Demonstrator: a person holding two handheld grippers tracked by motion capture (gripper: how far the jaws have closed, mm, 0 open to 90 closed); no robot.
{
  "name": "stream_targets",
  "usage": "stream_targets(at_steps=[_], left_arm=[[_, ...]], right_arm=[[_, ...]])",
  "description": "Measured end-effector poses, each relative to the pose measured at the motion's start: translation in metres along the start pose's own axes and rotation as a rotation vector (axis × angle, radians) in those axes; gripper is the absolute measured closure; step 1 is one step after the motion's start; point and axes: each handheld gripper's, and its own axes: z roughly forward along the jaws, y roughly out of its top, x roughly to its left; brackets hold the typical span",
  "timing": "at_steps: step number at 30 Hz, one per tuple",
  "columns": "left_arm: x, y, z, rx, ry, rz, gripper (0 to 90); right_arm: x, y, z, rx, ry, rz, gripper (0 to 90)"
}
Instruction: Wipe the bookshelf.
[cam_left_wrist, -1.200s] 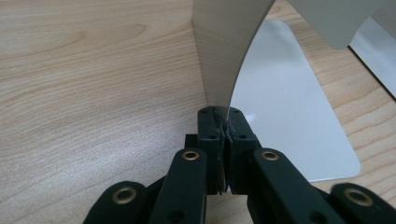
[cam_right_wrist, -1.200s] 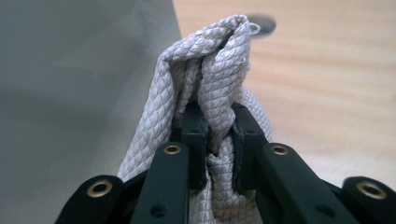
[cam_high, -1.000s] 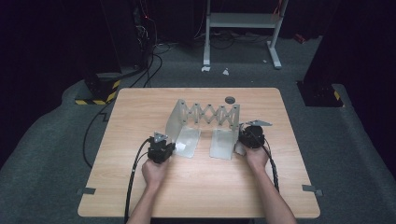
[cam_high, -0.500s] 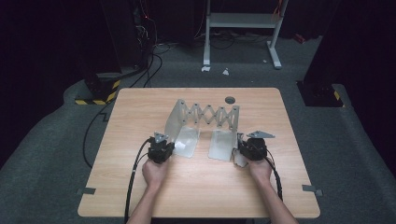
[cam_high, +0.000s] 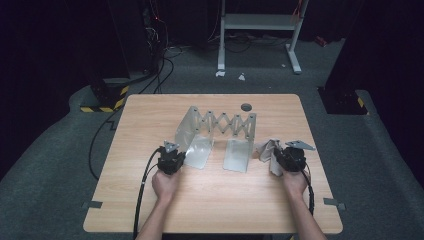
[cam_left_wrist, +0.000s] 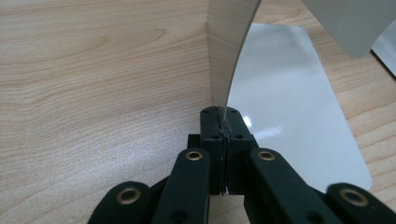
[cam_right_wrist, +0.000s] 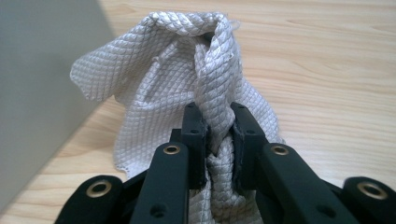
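While the left gripper (cam_high: 176, 154) is pinching the rack's (cam_high: 220, 135) near plate tight, the right gripper (cam_high: 280, 157) is squeezing a cloth (cam_right_wrist: 187, 84) beside it, wiping not yet started.

Overhead table (cam_high: 150, 210) view; two close tongs-mounted views

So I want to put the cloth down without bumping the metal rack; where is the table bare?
Bare wood lies along the near edge of the table between the two hands, down its left side, and at the far right corner past the round hole. The middle is crowded: the expanding rack, with the left gripper shut on its end plate, and the right gripper holding the cloth.
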Motion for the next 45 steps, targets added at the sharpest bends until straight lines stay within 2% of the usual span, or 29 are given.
stream_targets(at_steps=[7, 11, 15, 17, 18, 20, 21, 23, 25, 26, 28, 31, 32, 36, 39, 44, 45], left_arm=[[0.000, 0.000, 0.000, -0.001, 0.005, 0.002, 88.6], [0.000, 0.000, 0.000, -0.003, 0.000, 0.001, 87.7], [0.000, 0.000, 0.000, -0.003, -0.004, 0.001, 73.7], [0.000, 0.000, -0.002, 0.007, 0.006, -0.001, 65.2], [-0.002, 0.001, -0.004, 0.010, 0.025, 0.011, 61.0], [-0.007, 0.001, -0.010, 0.001, 0.044, 0.034, 56.3], [-0.008, 0.002, -0.013, -0.003, 0.046, 0.034, 54.0], [-0.008, 0.002, -0.015, -0.006, 0.042, 0.025, 51.0], [-0.011, 0.004, -0.024, -0.009, 0.026, 0.024, 48.8], [-0.012, 0.004, -0.027, -0.009, 0.020, 0.025, 48.2], [-0.016, 0.005, -0.036, -0.013, 0.007, 0.027, 47.4], [-0.025, 0.009, -0.049, -0.034, -0.029, 0.038, 46.8], [-0.027, 0.010, -0.053, -0.040, -0.036, 0.045, 46.8], [-0.042, 0.019, -0.062, -0.057, -0.066, 0.089, 46.4], [-0.052, 0.029, -0.061, -0.064, -0.100, 0.092, 46.0], [-0.063, 0.045, -0.048, -0.052, -0.120, 0.115, 46.0], [-0.068, 0.052, -0.040, -0.040, -0.135, 0.113, 46.0]], right_arm=[[-0.011, -0.004, -0.003, -0.006, -0.076, 0.034, 75.7], [-0.015, -0.005, -0.001, 0.018, -0.063, 0.064, 63.3], [-0.014, -0.003, -0.003, 0.013, -0.046, 0.072, 51.8], [-0.014, -0.001, -0.007, -0.012, -0.034, 0.077, 48.8], [-0.013, 0.000, -0.010, -0.027, -0.032, 0.075, 47.6], [-0.011, 0.002, -0.017, -0.059, -0.041, 0.064, 45.1], [-0.010, 0.003, -0.020, -0.079, -0.044, 0.062, 44.5], [-0.006, 0.005, -0.027, -0.120, -0.052, 0.055, 43.3], [-0.002, 0.007, -0.034, -0.153, -0.033, 0.049, 45.6], [0.001, 0.008, -0.036, -0.157, -0.013, 0.048, 50.1], [0.009, 0.008, -0.036, -0.144, 0.035, 0.019, 57.2], [0.023, 0.005, -0.027, -0.077, 0.091, -0.036, 64.8], [0.026, 0.003, -0.021, -0.051, 0.103, -0.044, 66.3], [0.034, -0.004, -0.007, -0.010, 0.129, -0.046, 67.0], [0.040, -0.007, 0.000, 0.010, 0.137, -0.052, 66.9], [0.047, -0.007, 0.005, 0.024, 0.147, -0.057, 65.4], [0.048, -0.007, 0.006, 0.030, 0.147, -0.054, 64.7]])
